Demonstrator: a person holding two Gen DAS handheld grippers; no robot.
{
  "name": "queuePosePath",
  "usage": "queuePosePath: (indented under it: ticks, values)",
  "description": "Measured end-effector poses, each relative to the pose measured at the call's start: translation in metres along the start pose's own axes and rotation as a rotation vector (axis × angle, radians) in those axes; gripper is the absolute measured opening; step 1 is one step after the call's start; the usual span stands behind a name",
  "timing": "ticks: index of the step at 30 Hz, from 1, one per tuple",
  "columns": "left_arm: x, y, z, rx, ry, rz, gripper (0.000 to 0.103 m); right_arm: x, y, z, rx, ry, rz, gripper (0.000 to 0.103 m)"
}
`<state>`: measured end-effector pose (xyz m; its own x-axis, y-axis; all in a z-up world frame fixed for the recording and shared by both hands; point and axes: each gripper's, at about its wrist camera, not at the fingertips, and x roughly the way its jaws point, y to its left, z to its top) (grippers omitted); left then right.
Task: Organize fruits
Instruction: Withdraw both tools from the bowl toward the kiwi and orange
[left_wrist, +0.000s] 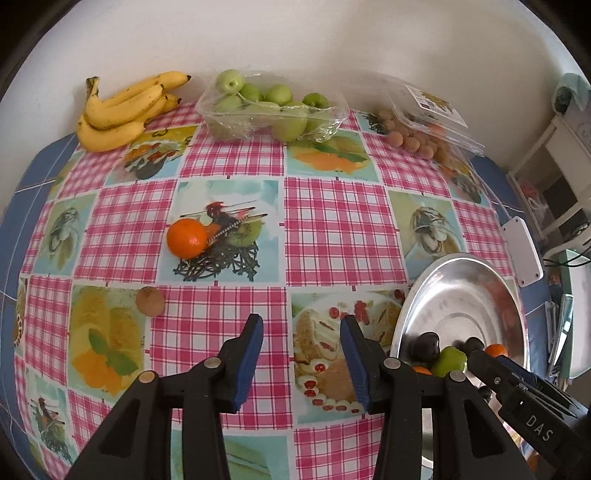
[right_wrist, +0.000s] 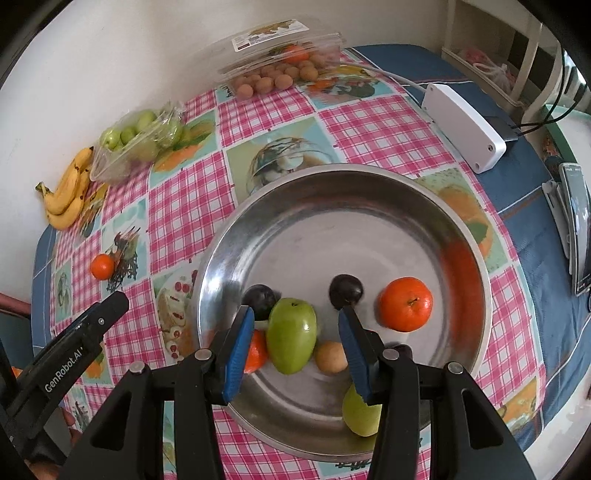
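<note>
Fruit is being gathered into the steel bowl (right_wrist: 369, 192), which sits at the table's right side so both hands can reach it. Already inside: two dark plums (right_wrist: 346, 291), green apple (right_wrist: 291, 334), second green apple (right_wrist: 360, 411) near the front rim, orange mandarin (right_wrist: 405, 303), a small tan fruit (right_wrist: 331, 357), plus another orange piece half hidden behind a finger.

Right gripper (right_wrist: 295, 350) hangs over the bowl w/ jaws apart and nothing pinched; the green apple lies on the bowl floor under the gap, not gripped. Looks like a drop-off pose.

Left gripper (left_wrist: 301, 363) hovers over the checked cloth (left_wrist: 332, 229), jaws released and empty, pointing toward the loose fruit left out: a mandarin (left_wrist: 186, 237) mid-table and a small brown fruit (left_wrist: 150, 301) nearer. Prob. the next pickups.

Bananas (left_wrist: 125, 107), bagged green fruit (left_wrist: 269, 107) and clamshell of small brown fruit (left_wrist: 421, 140) line the wall, well apart from the bowl.
</note>
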<state>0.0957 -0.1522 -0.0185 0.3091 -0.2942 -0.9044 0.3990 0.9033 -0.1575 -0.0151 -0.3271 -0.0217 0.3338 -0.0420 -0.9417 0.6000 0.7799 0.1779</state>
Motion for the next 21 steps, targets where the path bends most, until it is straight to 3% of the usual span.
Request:
queuePosePath:
  ticks: [8,12,21]
  values:
    - [0.005,-0.001,-0.003,0.001,0.022,0.022,0.065,0.006,-0.002,0.001,0.002,0.016,-0.014,0.052]
    - [0.01,0.0,-0.004,0.002,0.04,0.045,0.075,0.009,-0.001,0.001,-0.002,0.019,-0.04,0.069]
    - [0.013,0.001,-0.006,0.011,0.027,0.094,0.103,0.014,0.003,0.002,-0.03,0.021,-0.072,0.083]
